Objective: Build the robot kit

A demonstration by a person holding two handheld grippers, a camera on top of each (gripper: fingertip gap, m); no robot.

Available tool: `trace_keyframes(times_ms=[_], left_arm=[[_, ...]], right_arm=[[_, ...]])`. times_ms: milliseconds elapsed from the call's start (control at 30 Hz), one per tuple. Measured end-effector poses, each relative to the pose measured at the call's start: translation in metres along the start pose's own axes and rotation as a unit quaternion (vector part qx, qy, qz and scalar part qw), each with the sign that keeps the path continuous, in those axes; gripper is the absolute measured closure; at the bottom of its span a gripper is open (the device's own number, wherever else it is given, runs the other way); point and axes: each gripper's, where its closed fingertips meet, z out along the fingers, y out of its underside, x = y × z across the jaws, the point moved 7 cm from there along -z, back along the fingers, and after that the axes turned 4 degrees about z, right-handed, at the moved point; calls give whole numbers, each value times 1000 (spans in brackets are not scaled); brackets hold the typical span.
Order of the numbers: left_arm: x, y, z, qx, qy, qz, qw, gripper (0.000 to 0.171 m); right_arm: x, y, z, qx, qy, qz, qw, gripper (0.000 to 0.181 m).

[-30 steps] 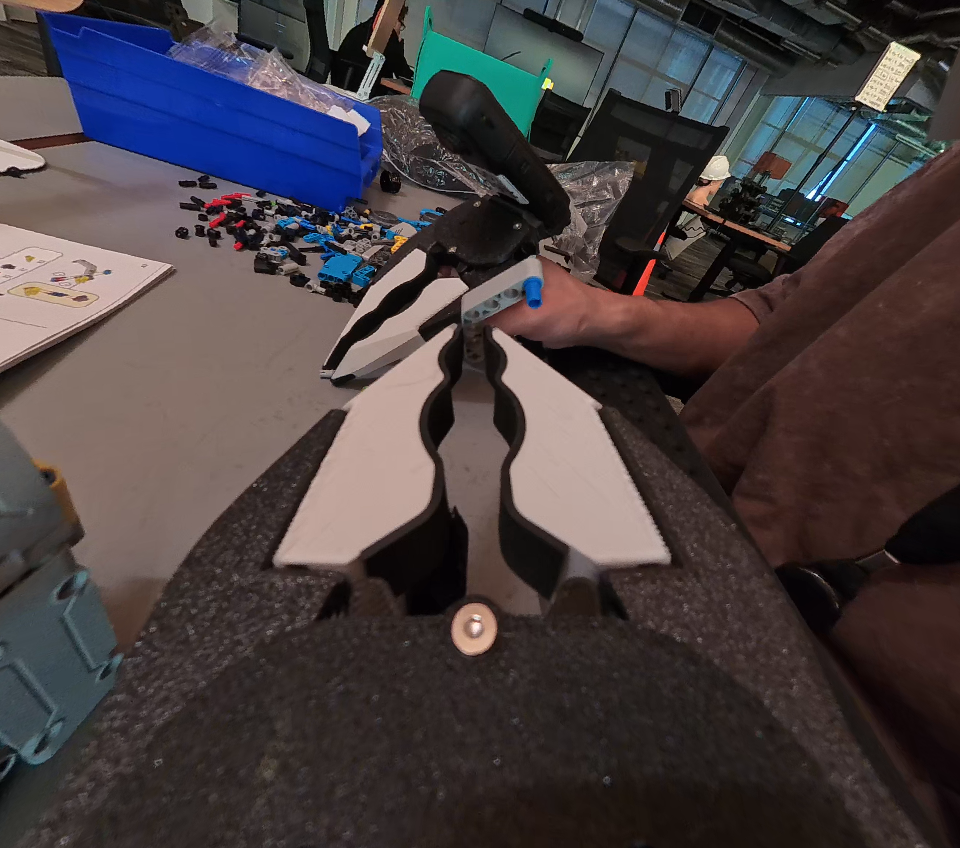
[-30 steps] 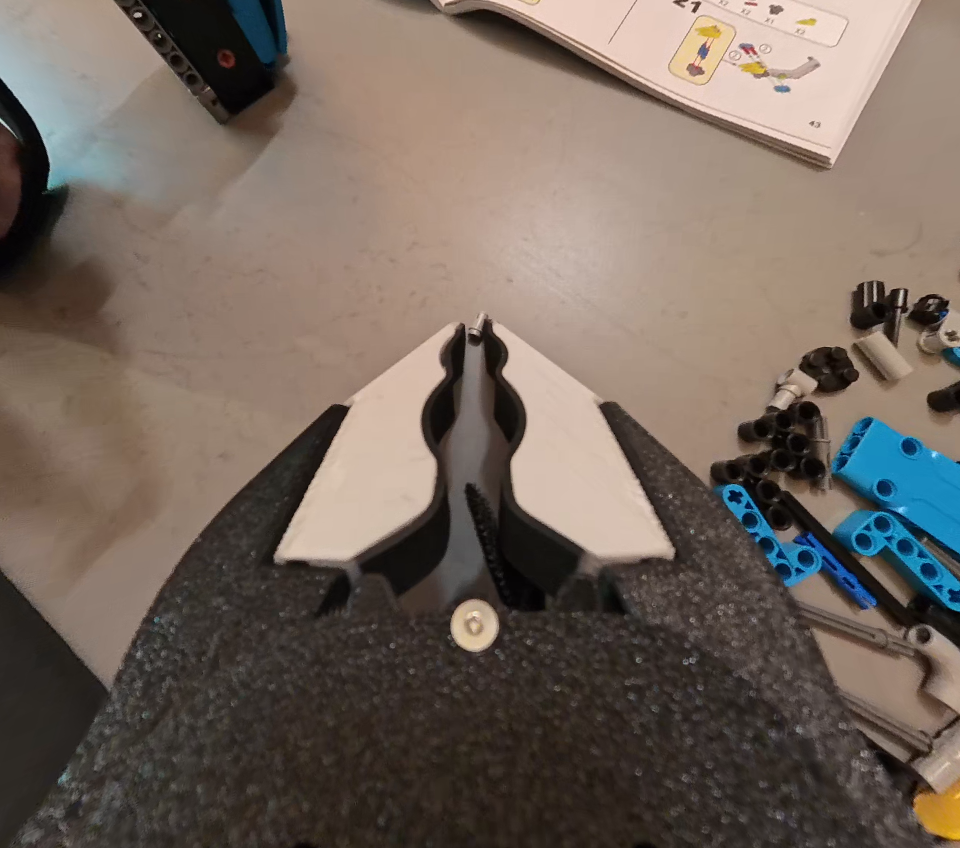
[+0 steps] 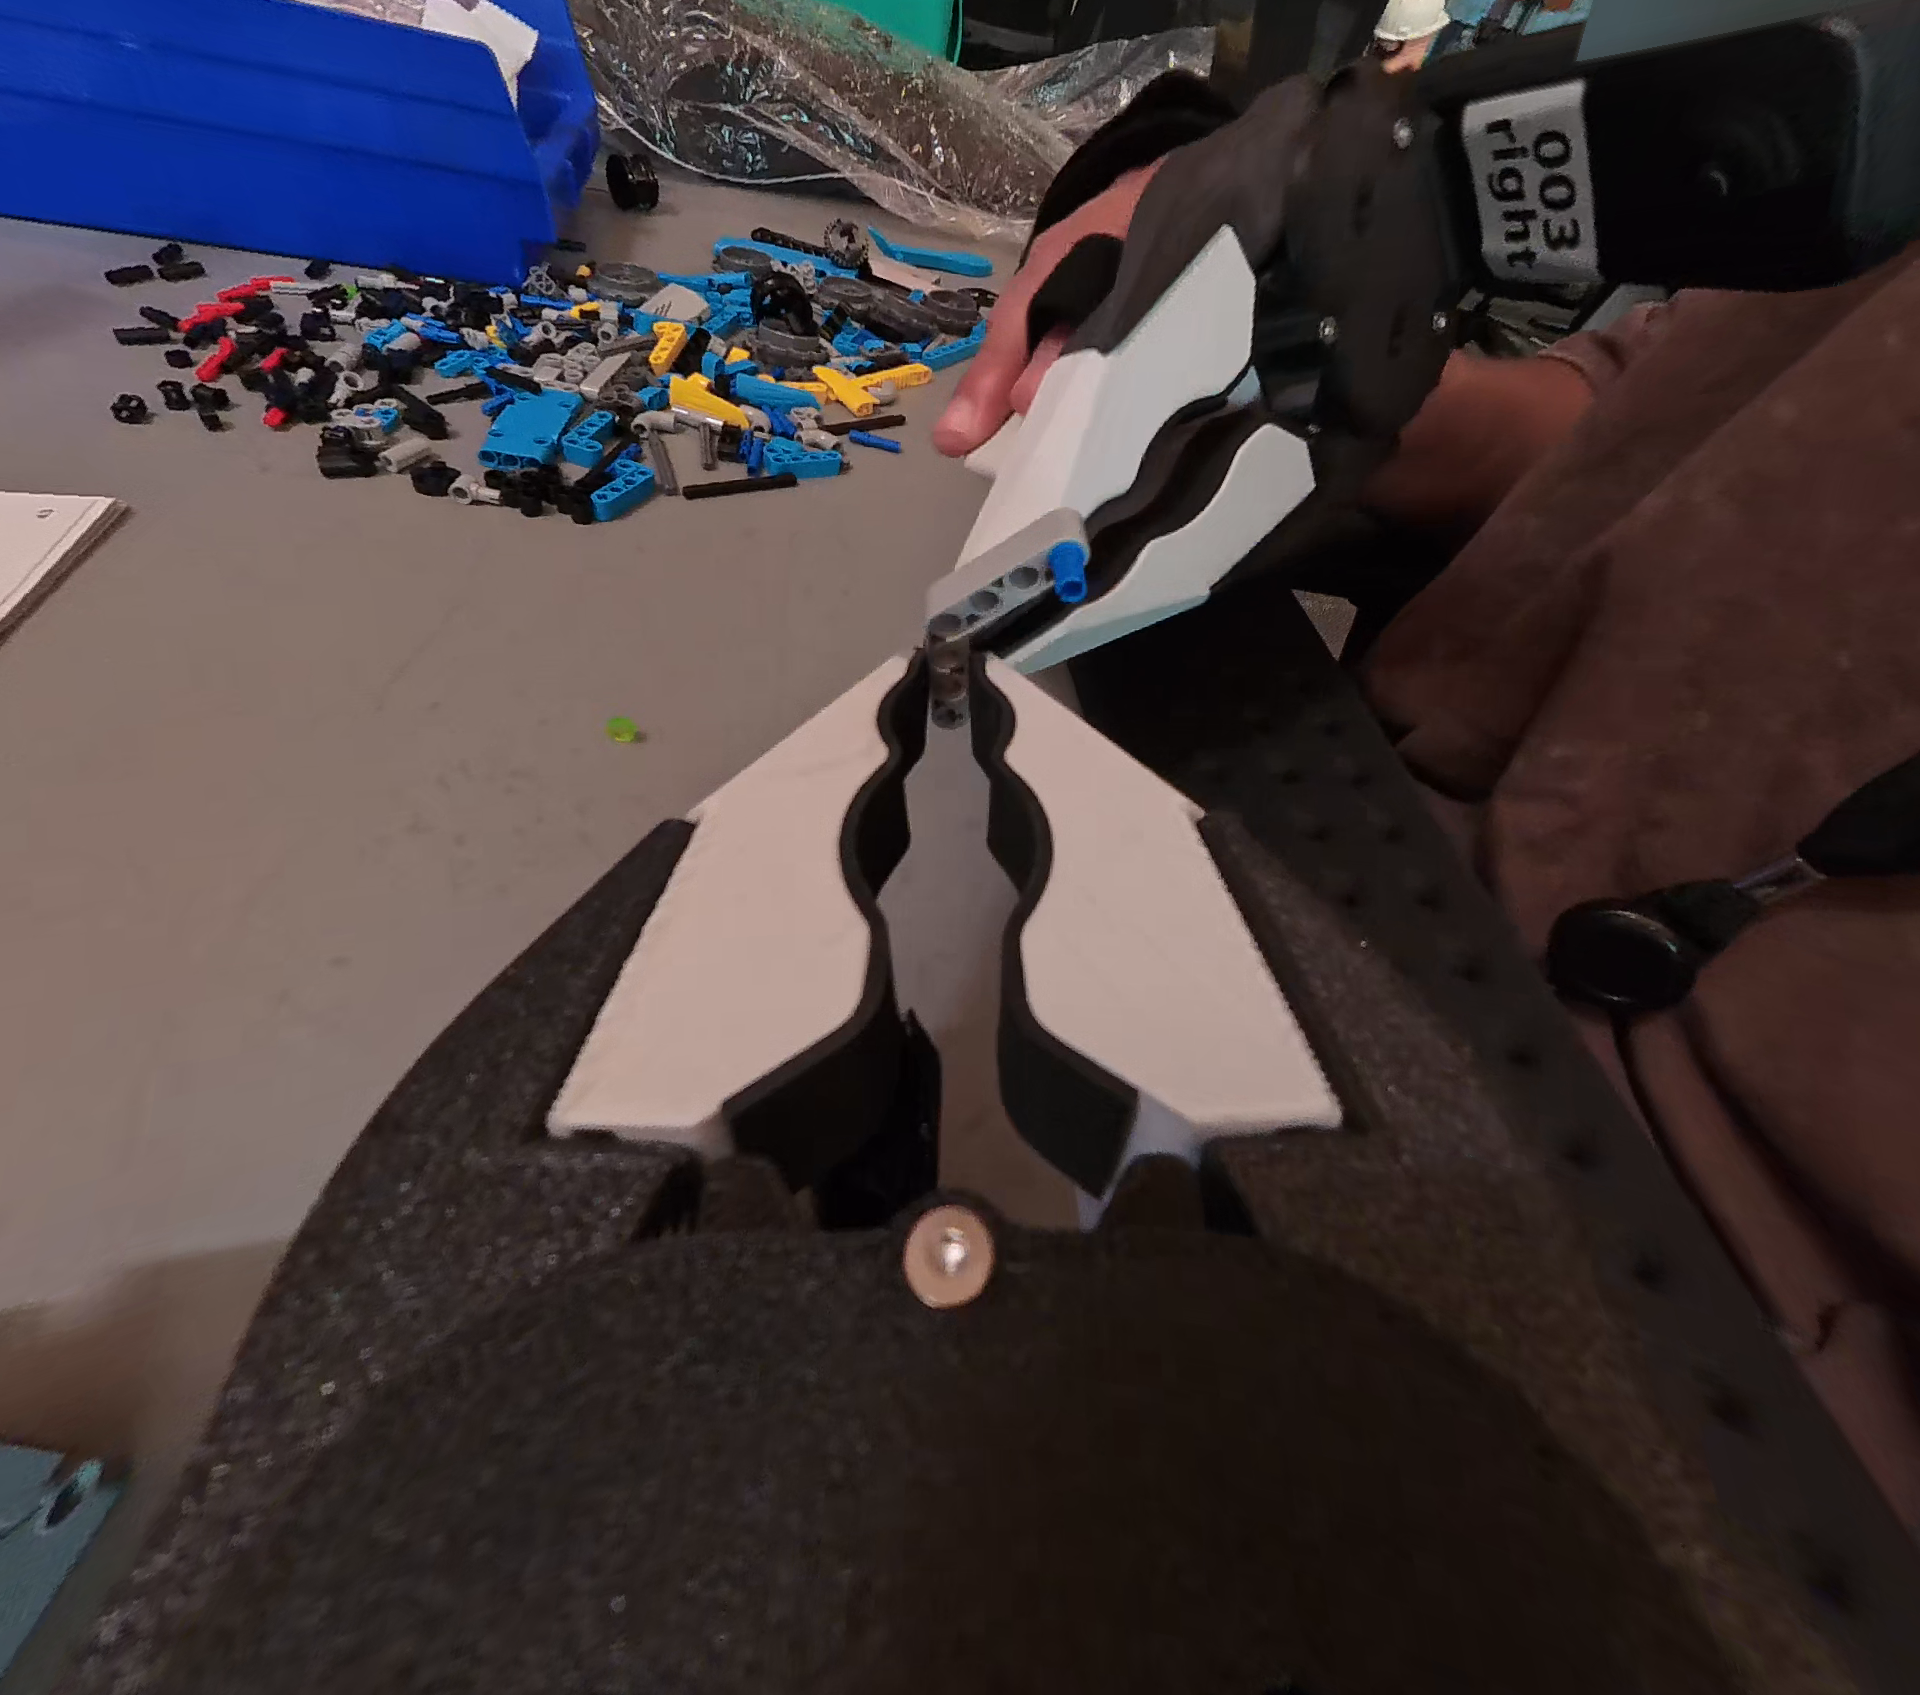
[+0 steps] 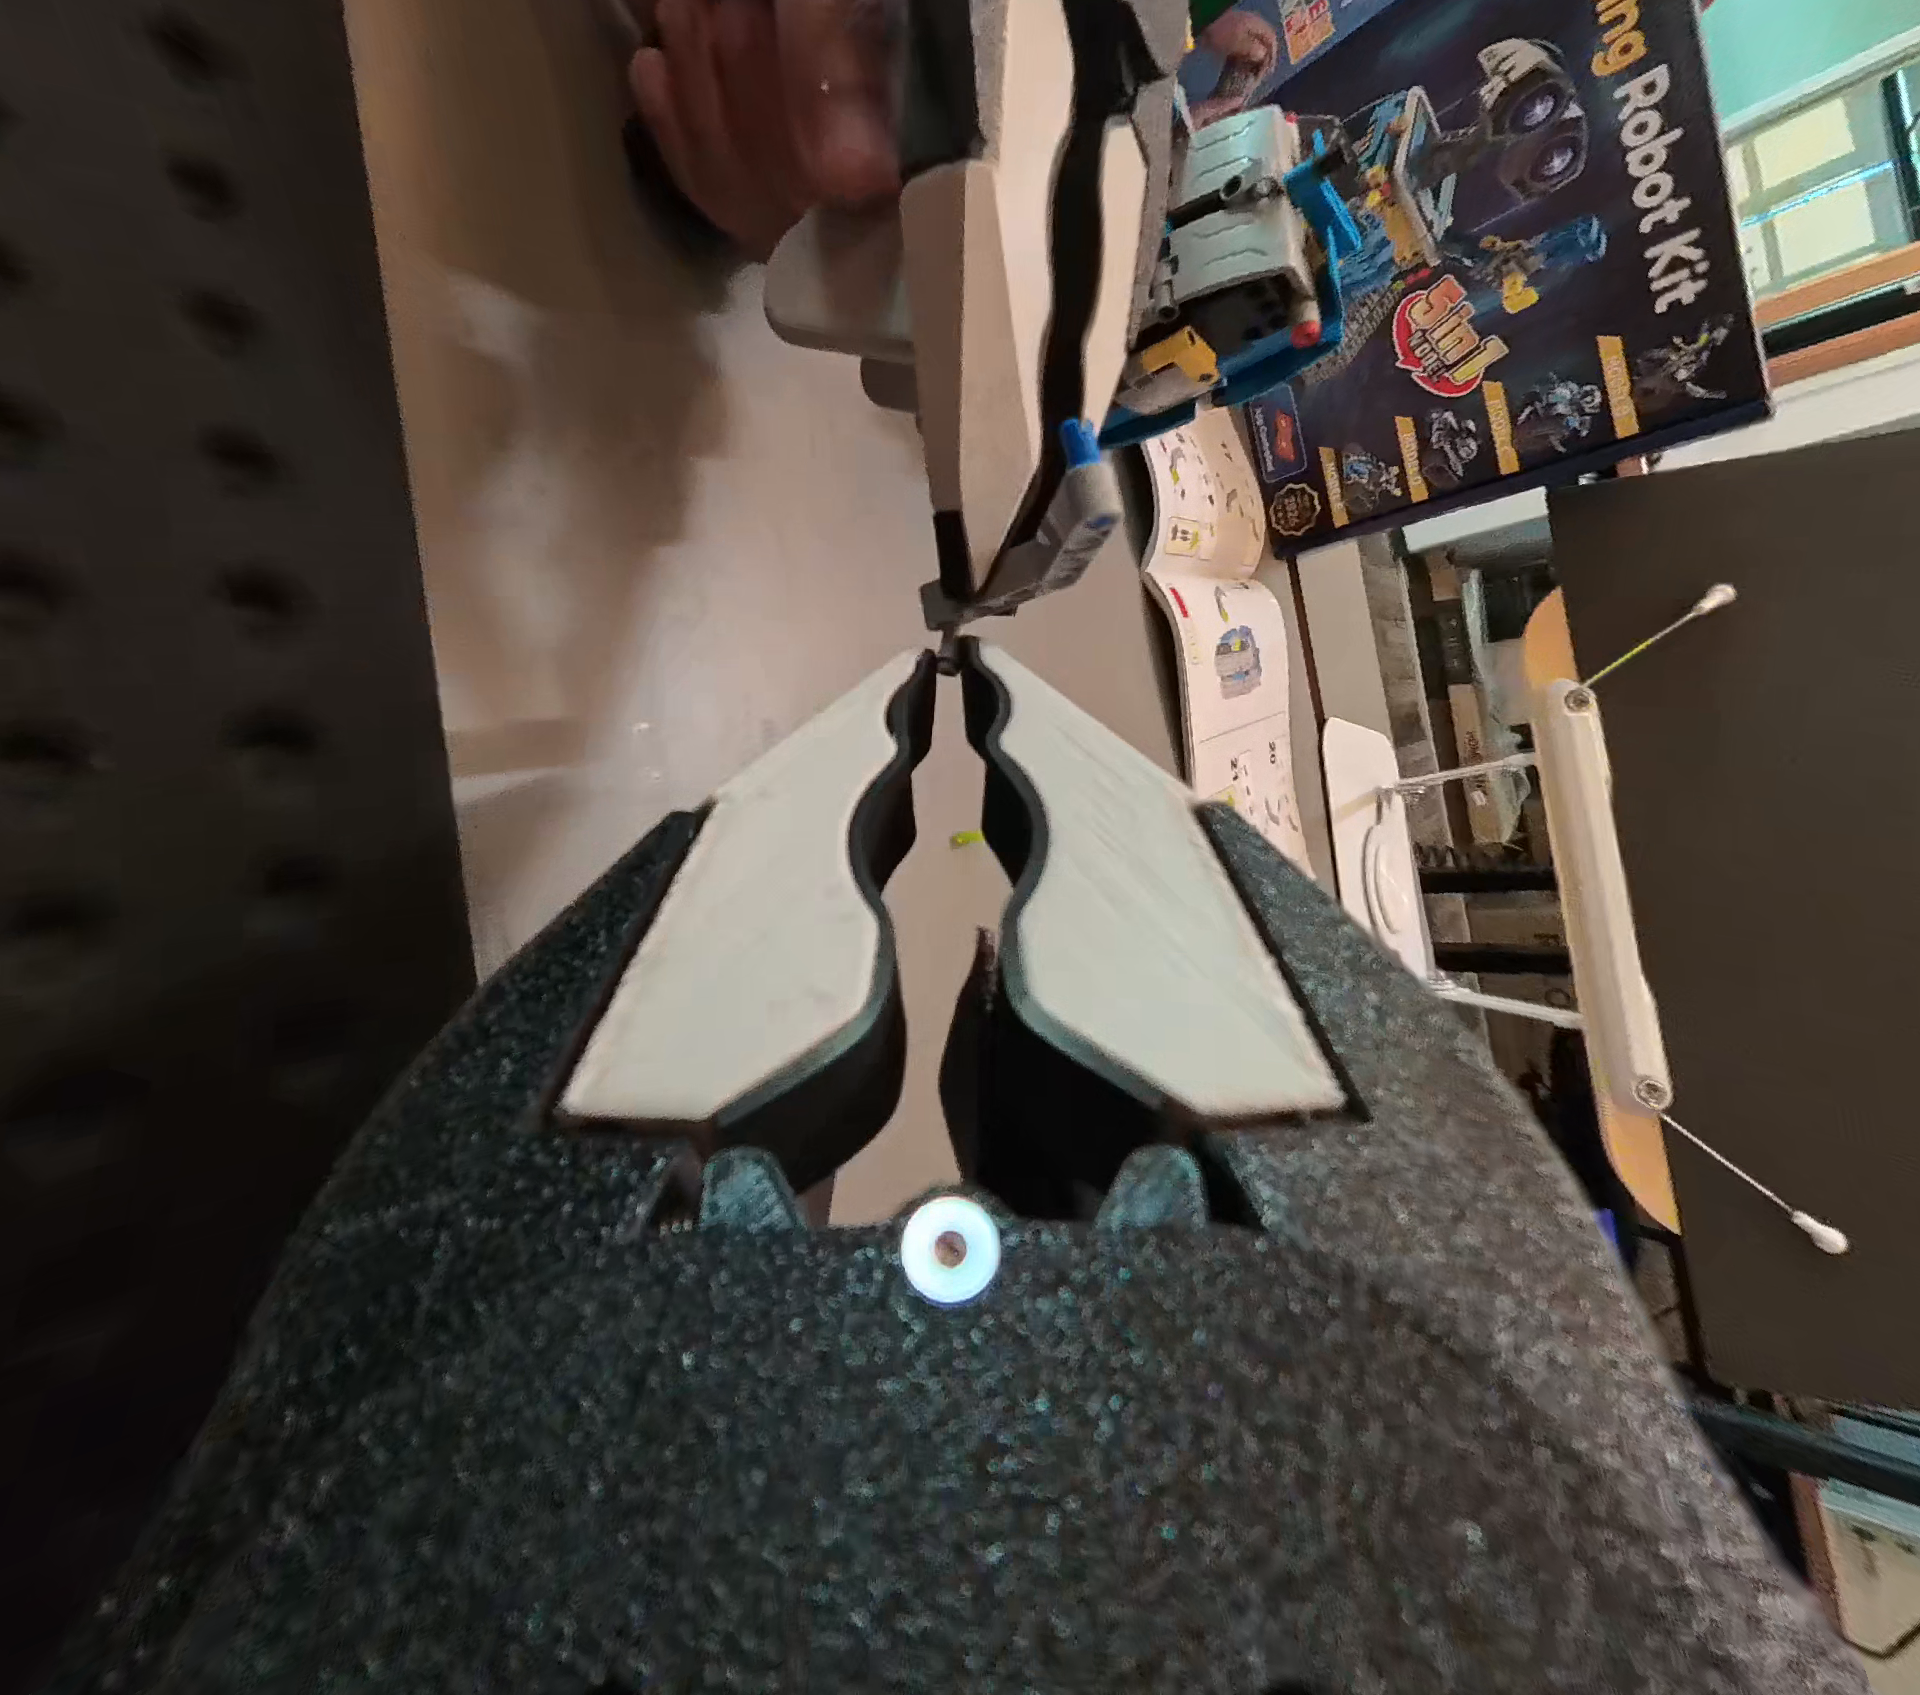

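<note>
My left gripper (image 3: 948,675) is shut on the dark lower end of a grey angled beam (image 3: 1006,583) with a blue pin (image 3: 1066,570) at its far end. My right gripper (image 4: 948,658) is shut on a small dark pin (image 4: 948,661), whose tip meets the end of the beam (image 4: 1081,528). The two grippers stand tip to tip above the grey table (image 3: 364,814). In the left wrist view the right gripper (image 3: 987,637) comes in from the upper right in a person's hand (image 3: 997,388). In the right wrist view the left gripper (image 4: 961,575) points down from above.
A pile of loose blue, black, yellow and red pieces (image 3: 582,378) lies ahead, with a blue bin (image 3: 260,97) and crumpled plastic wrap (image 3: 790,87) behind. An open booklet (image 4: 1226,658), a kit box (image 4: 1507,139) and a partly built model (image 4: 1236,243) stand beyond. A brown sleeve (image 3: 1662,606) fills the right. The grippers are tip to tip, or close to it. From either gripper's tips it is about 15 centimeters to the partly built model (image 4: 1236,243).
My right gripper has swung up from pointing at the table and brought its pin to the beam's end. My left gripper has tilted down, still holding the beam.
</note>
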Motion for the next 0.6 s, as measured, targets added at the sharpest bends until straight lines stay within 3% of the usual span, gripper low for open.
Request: trace_keyframes(times_ms=[600], left_arm=[[1,2,0,-8,24,-16,1000,165]], right_arm=[[0,-3,-3,22,8,-42,999,177]])
